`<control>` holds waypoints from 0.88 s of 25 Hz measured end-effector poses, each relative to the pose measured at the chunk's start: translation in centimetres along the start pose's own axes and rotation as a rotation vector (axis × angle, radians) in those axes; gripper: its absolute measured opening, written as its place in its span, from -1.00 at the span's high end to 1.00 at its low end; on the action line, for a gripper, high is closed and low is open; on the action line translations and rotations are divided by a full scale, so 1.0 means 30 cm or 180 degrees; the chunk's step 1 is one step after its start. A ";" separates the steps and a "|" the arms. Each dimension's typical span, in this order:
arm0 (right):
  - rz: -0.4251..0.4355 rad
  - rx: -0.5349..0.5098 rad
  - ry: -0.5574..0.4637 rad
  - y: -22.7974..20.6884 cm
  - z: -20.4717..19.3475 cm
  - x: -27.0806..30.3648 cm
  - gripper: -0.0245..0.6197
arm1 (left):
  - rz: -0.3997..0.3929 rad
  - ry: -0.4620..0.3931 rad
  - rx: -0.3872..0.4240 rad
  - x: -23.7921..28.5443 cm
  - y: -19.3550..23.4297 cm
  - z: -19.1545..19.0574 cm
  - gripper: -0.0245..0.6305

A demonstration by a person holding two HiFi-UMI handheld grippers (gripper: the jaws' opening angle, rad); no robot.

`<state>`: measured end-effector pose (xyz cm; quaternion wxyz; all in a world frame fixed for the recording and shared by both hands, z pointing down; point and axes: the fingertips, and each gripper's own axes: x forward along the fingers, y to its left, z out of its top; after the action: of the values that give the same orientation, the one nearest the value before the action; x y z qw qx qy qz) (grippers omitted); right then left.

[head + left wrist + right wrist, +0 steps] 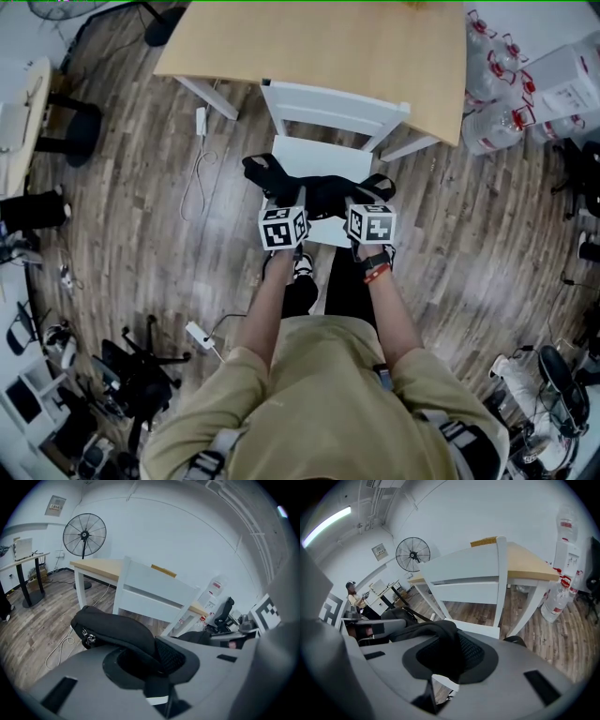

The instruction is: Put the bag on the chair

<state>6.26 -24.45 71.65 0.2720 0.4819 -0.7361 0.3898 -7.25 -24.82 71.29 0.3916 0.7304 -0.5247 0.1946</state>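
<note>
Two grips share the bag (323, 192). The left gripper (151, 670) is clamped on a fold of black fabric at one end and the right gripper (449, 660) is clamped on the other end. I judge this is meant to keep the load level and spread while it is set down. The bag sits over the front half of the chair (333, 111); whether it already rests there I cannot tell. Its long axis runs side to side, parallel to the chair's front edge. The zipper end points past the chair's left side.
</note>
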 end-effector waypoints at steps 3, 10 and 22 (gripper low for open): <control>0.0023 -0.0049 0.0061 -0.013 -0.025 0.041 0.66 | 0.0045 0.0064 -0.0058 0.034 0.023 -0.030 0.68; 0.0106 -0.0084 0.0209 -0.051 -0.063 0.147 0.66 | 0.0119 0.0183 -0.0141 0.120 0.073 -0.070 0.68; 0.0173 -0.0074 0.0526 -0.117 -0.180 0.320 0.65 | 0.0156 0.0512 -0.0243 0.283 0.162 -0.195 0.68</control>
<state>5.90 -25.51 83.16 0.3267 0.4248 -0.7285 0.4268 -7.81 -26.19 82.59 0.4552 0.6838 -0.5164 0.2420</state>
